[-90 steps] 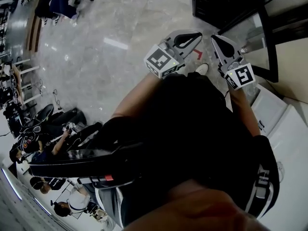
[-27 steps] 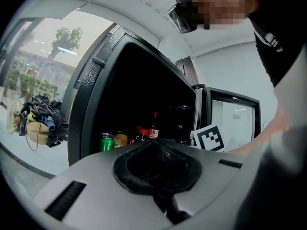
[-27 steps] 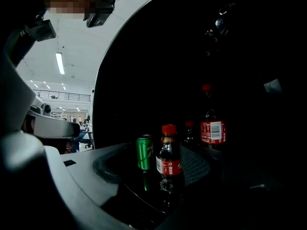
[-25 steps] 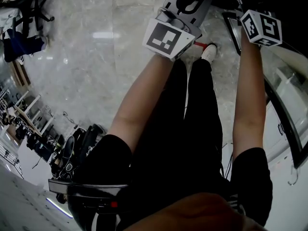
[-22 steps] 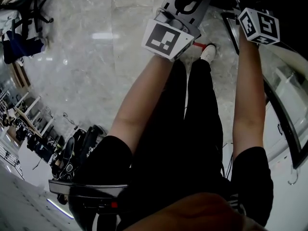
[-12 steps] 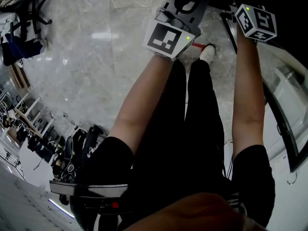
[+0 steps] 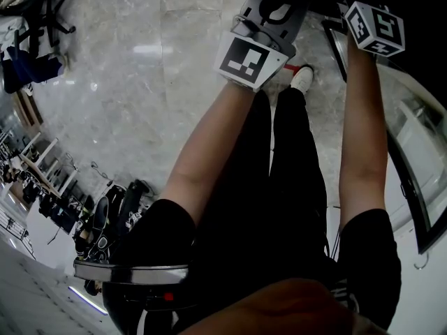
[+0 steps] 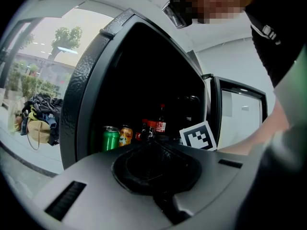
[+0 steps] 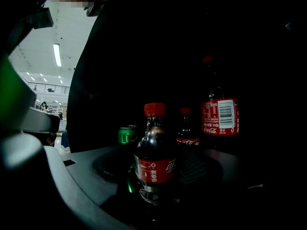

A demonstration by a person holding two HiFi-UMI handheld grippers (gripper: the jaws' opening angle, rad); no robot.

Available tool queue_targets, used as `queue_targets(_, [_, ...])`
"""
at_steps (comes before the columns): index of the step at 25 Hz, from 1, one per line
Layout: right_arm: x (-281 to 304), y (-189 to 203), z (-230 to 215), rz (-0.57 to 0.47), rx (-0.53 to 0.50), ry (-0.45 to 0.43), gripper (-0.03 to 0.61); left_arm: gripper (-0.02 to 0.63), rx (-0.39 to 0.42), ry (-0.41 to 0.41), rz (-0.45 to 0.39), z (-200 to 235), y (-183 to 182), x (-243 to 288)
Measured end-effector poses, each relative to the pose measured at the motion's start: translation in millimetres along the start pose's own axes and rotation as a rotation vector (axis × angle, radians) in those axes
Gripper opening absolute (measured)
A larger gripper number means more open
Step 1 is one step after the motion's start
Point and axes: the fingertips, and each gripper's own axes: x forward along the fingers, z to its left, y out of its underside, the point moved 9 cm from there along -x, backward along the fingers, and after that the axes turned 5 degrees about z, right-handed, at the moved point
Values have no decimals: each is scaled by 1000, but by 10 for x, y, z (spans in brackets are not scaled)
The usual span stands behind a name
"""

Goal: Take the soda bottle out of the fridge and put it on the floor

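The right arm [image 7: 363, 138] stretches straight out at far right, into the dark fridge [image 8: 91, 80]. The right gripper [image 9: 160, 176] has its jaws closed around the lower body of the soda bottle [image 9: 154, 164]. The bottle stands upright inside the fridge, dark with a red cap and label, nearer than two other bottles. The left gripper [image 8: 152, 139] is held before the open fridge, jaws clenched together on nothing. Only its view shows the orange can [image 8: 126, 134] beside the green can [image 8: 111, 138].

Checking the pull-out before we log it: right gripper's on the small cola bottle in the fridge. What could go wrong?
1. The right gripper seems shut low on the small cola bottle; its top is free, so it may tip on withdrawal.
2. A second bottle, a tall bottle and a green can stand close behind; a swing could topple them.
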Motion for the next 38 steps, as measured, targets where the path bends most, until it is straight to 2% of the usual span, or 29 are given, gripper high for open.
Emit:
queue_targets(6, [-17,-3,-41,-3,-10,-10,296,-2,0,-9,0,-21,29,-32])
queue_targets(10, [-115,2,69,-4,-59,-37,296,-2,3,-29,-3,-15,50,-112])
queue_targets(15, [-306,-46,367,-43,-69,-120,296,-2,-1,-61,-31,-33,74,-296])
queue_targets(20, [-476,-189,645,-91,-53,-230,296,-2,-25,-115,-54,-44,128,-527])
queue_targets(23, [-592,-202,895,-93,-41,-316,296,-2,-8,-160,-46,-48,214,-734])
queue_targets(28, [-640,114,1405,-35,-24,-464,296,-2,-49,-255,-36,33,511,-1163])
queue_targets(33, [-476,524,1875,17,-10,-557,296,-2,-113,-358,-23,282,930,-1614])
queue_targets(38, [-266,939,2259,46,-4,-617,296,-2,-127,-427,9,534,1356,-1931])
